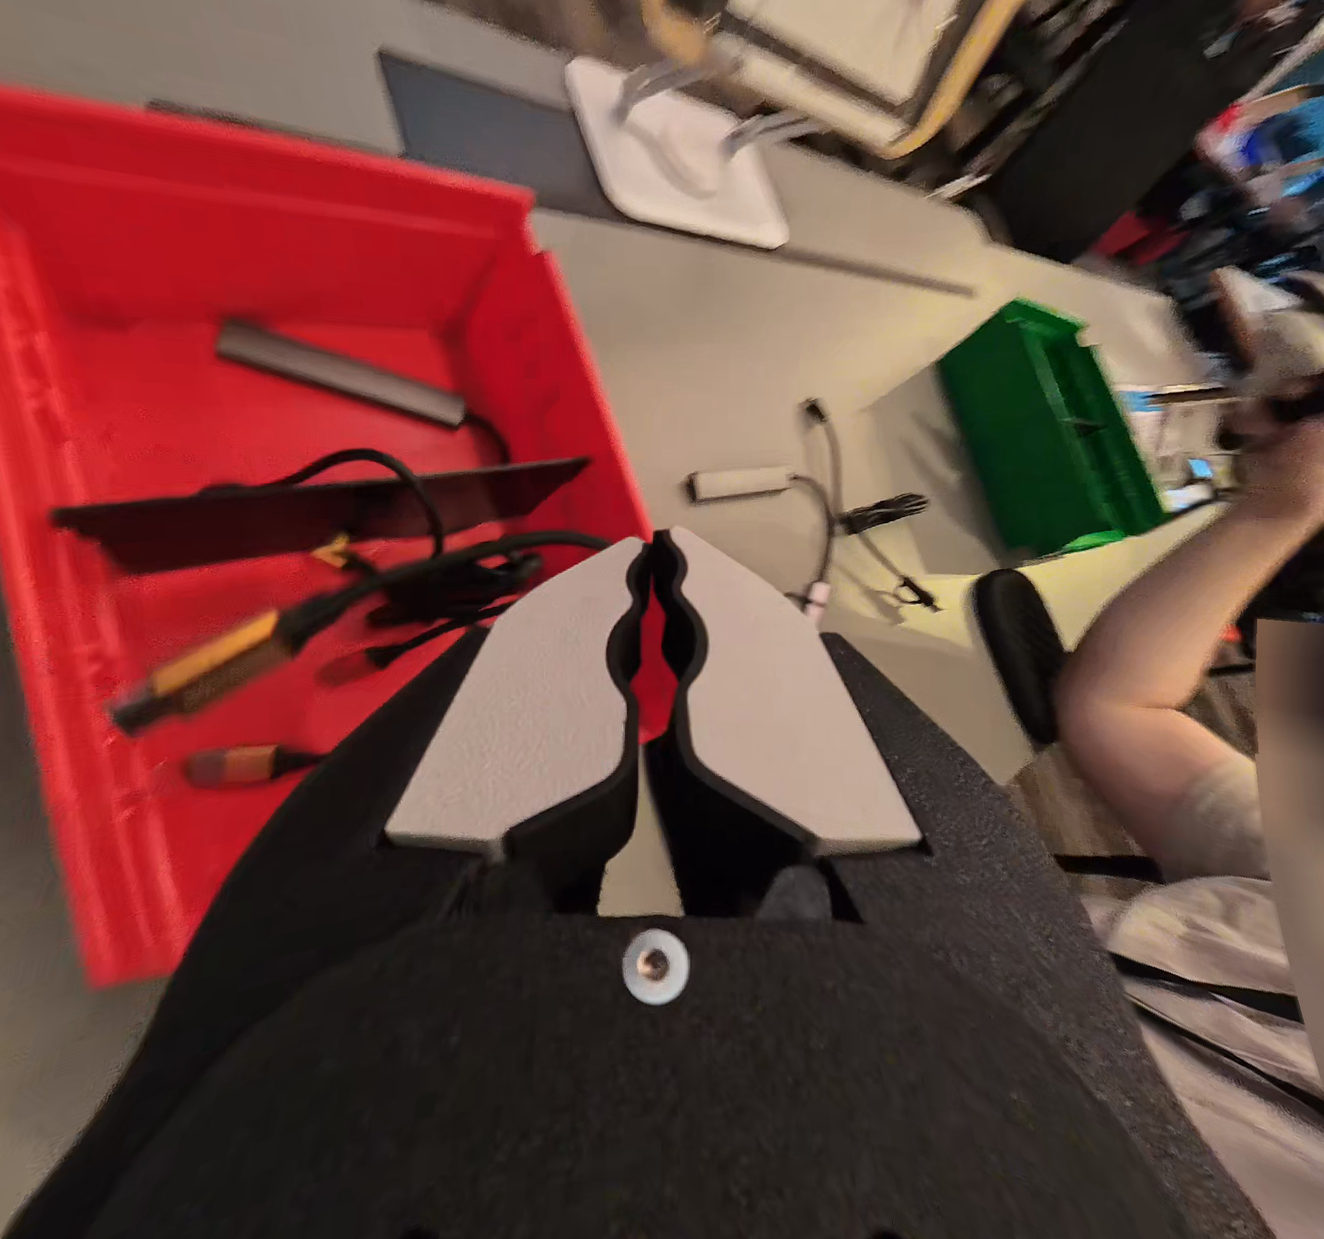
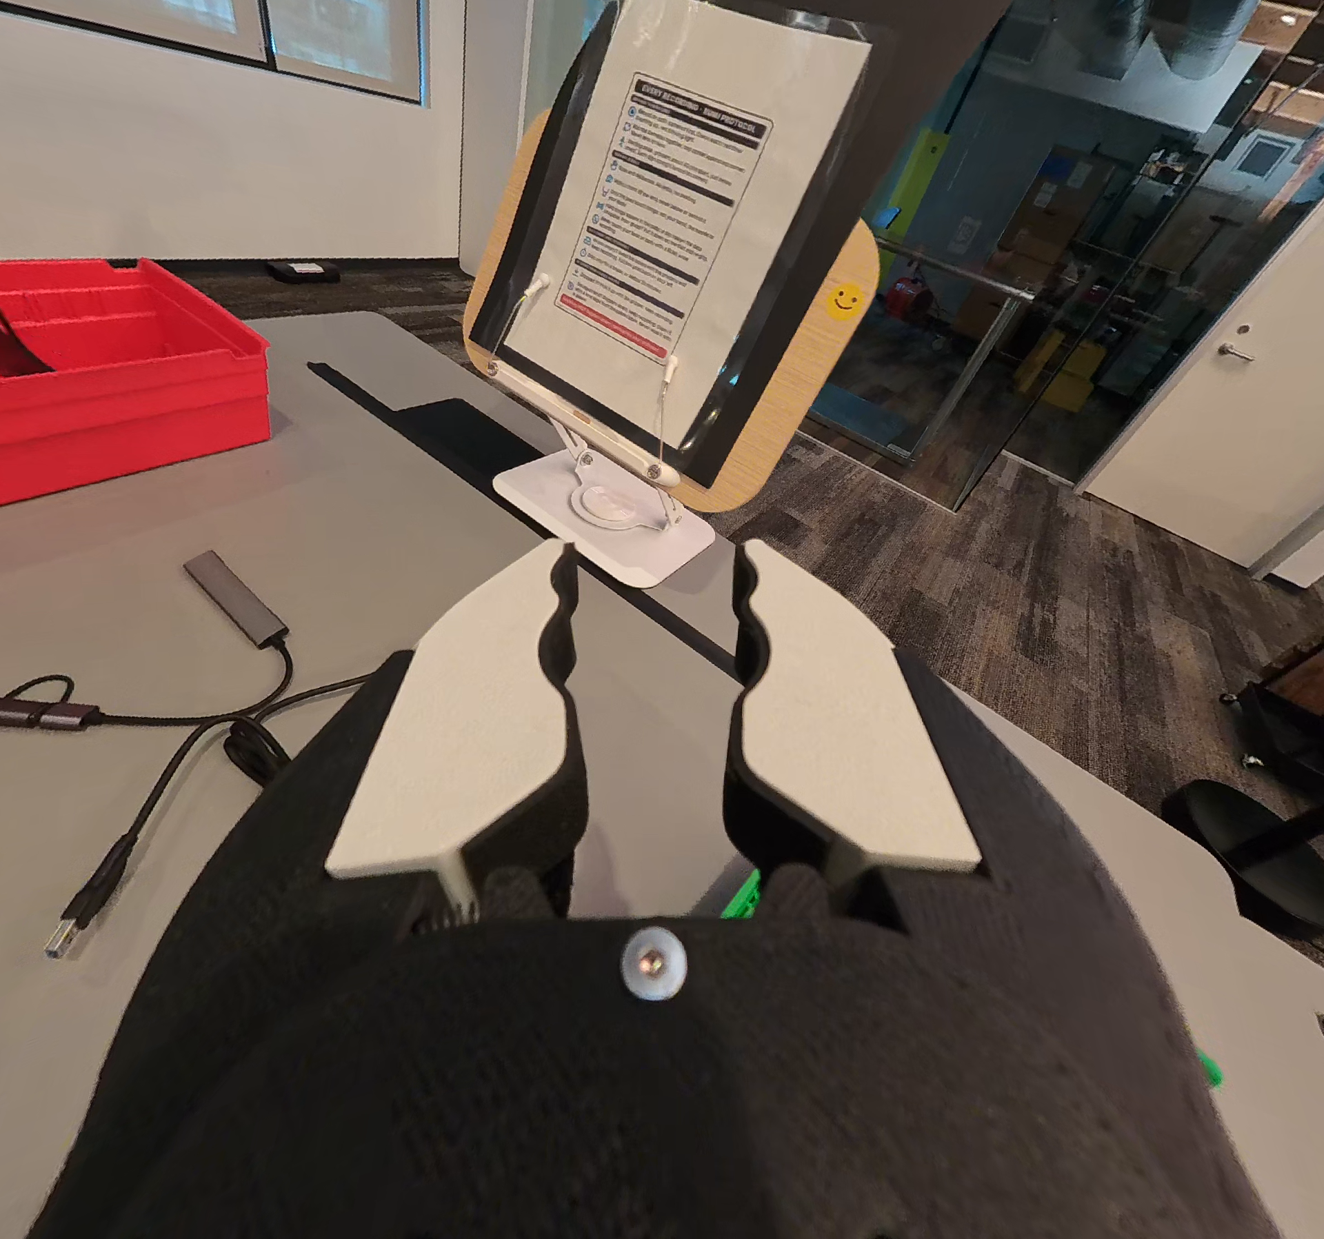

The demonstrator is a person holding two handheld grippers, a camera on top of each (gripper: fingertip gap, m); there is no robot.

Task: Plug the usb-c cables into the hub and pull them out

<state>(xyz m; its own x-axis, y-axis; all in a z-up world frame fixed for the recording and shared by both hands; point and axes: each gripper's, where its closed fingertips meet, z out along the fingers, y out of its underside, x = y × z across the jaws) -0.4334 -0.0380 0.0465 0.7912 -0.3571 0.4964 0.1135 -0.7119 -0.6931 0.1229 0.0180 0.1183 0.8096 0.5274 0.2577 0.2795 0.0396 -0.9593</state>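
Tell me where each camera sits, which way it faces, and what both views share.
Left wrist view: on the left hand-held gripper, jaws closed, angled down at the red bin holding cables and a grey hub.
Right wrist view: on the right hand-held gripper, jaws open, facing across the table toward a document stand.
Shared: red bin, stand.

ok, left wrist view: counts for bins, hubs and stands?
Bins: 2 (red bin, green bin)
Hubs: 2 (grey hub inside the red bin, loose hub outside the bins)
Stands: 1 (document stand)
Total: 5
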